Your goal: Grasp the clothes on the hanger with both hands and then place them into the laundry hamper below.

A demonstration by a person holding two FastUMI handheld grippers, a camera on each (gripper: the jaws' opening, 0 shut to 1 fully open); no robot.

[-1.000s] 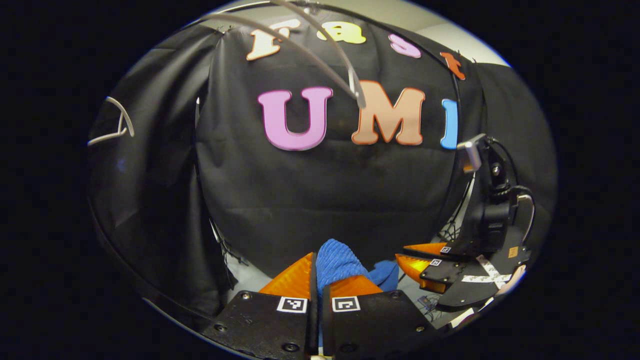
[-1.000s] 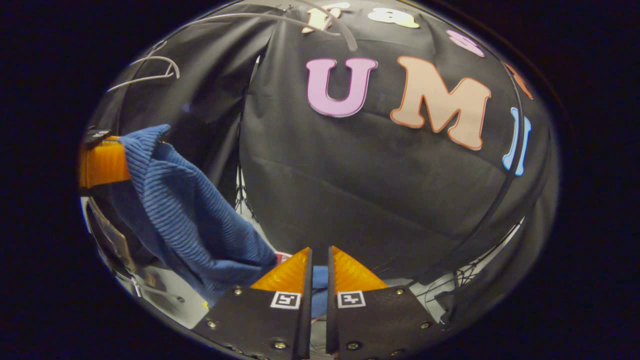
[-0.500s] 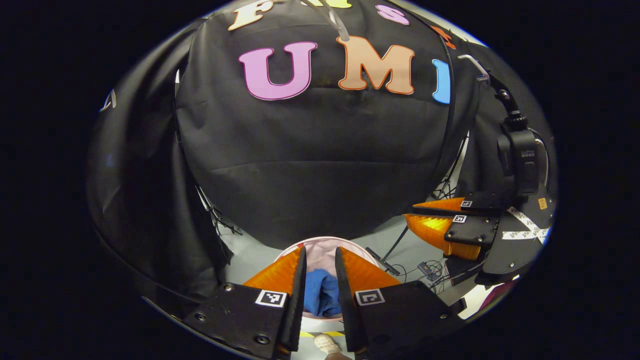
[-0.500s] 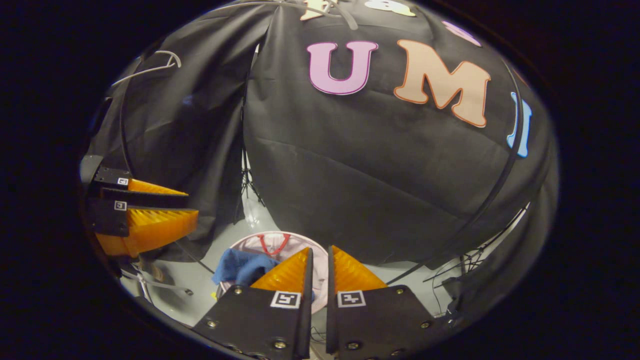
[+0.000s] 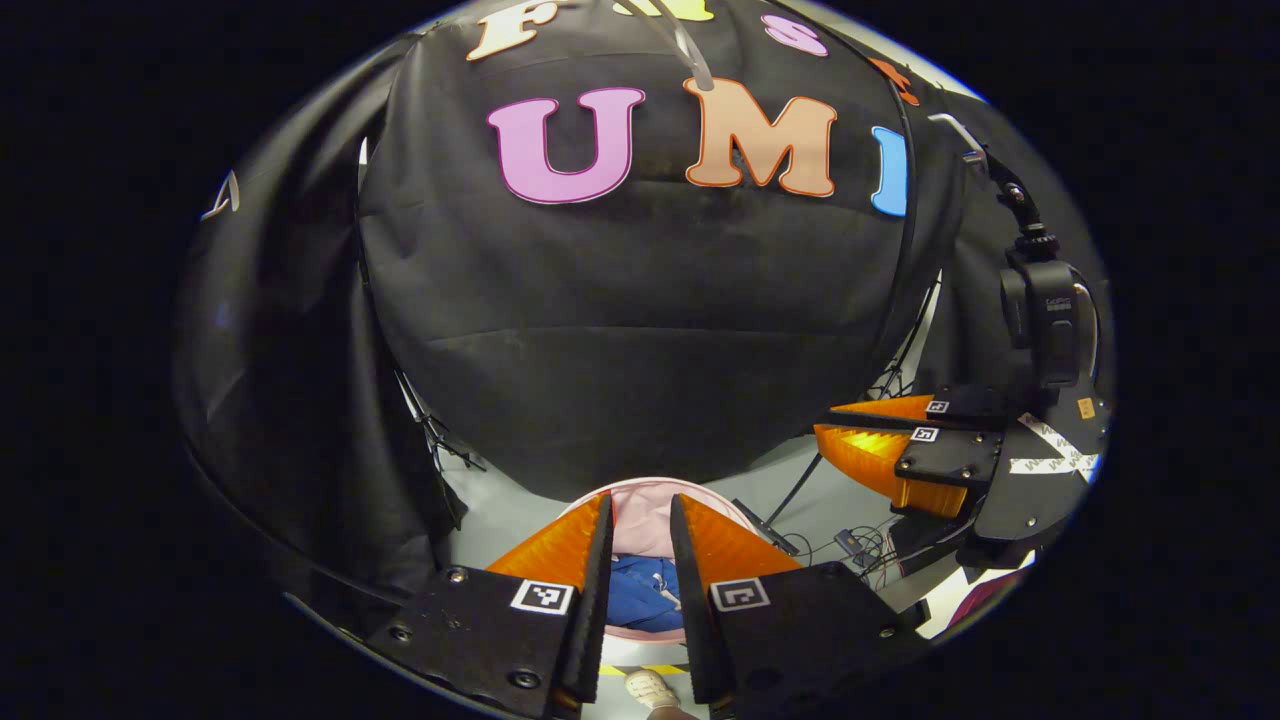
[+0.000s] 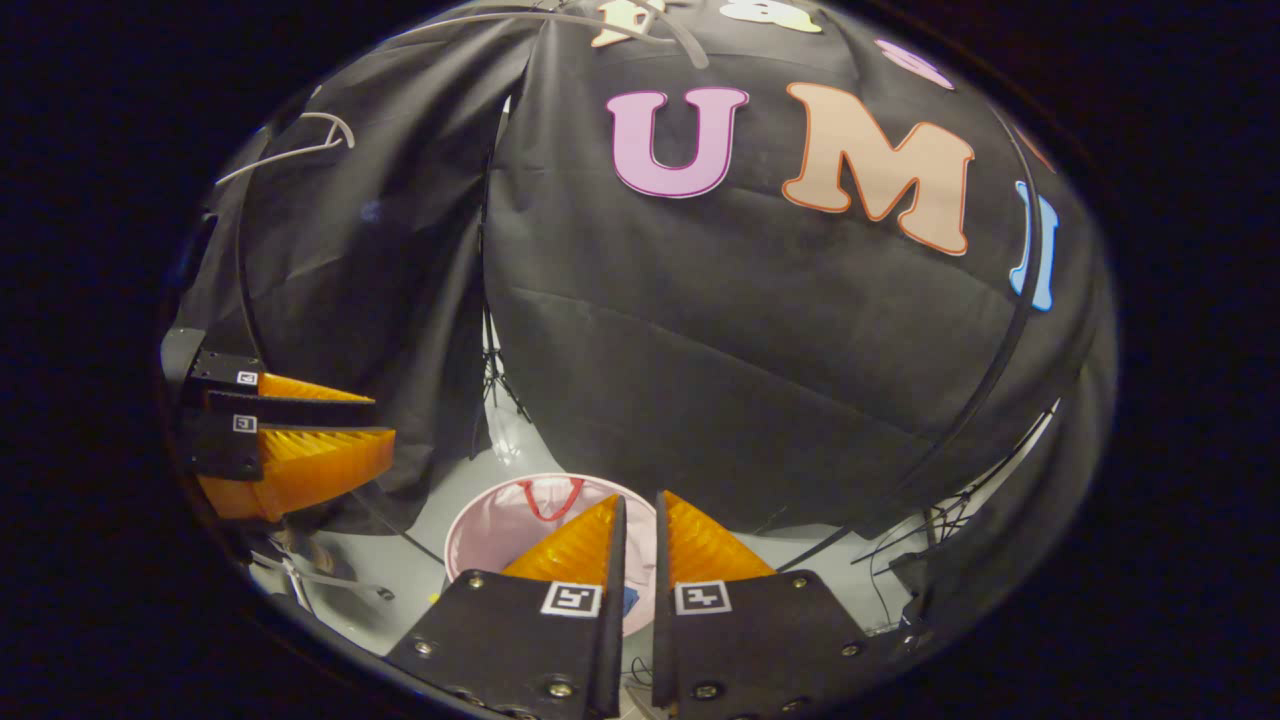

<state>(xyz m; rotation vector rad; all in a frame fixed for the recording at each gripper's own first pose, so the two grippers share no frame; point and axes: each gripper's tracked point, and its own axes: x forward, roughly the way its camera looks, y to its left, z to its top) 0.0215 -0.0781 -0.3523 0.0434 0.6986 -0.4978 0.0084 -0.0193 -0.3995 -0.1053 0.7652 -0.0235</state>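
Orange ribbed fingers of the left gripper (image 5: 640,525) sit at bottom centre of the left gripper view, parted by a narrow gap with nothing between them. Through that gap: the blue ribbed knit garment (image 5: 640,595), lying bunched inside the round pale-pink fabric laundry hamper (image 5: 640,492) directly below.

Right gripper (image 6: 637,528) at bottom centre of the right gripper view: fingers a thin slit apart, also holding nothing. The same hamper shows just beyond its tips, lower centre, with a red handle loop (image 6: 548,497) on the inner wall. Only a sliver of blue is visible by the left finger's base; the rest of the garment is hidden behind the fingers.

My read: the drop is done, the garment is in the hamper, and both grippers are free above it. Next move, as I judge it, is just pulling both grippers up and clear, plus checking that no fabric hangs over the rim; the rim parts visible here look clean.

Farther off: grey floor (image 6: 470,470) around the hamper, loose cables (image 5: 860,545) at lower right of the left gripper view. At the upper left of the right gripper view, a bare white wire hanger (image 6: 290,148) hangs against the wall.
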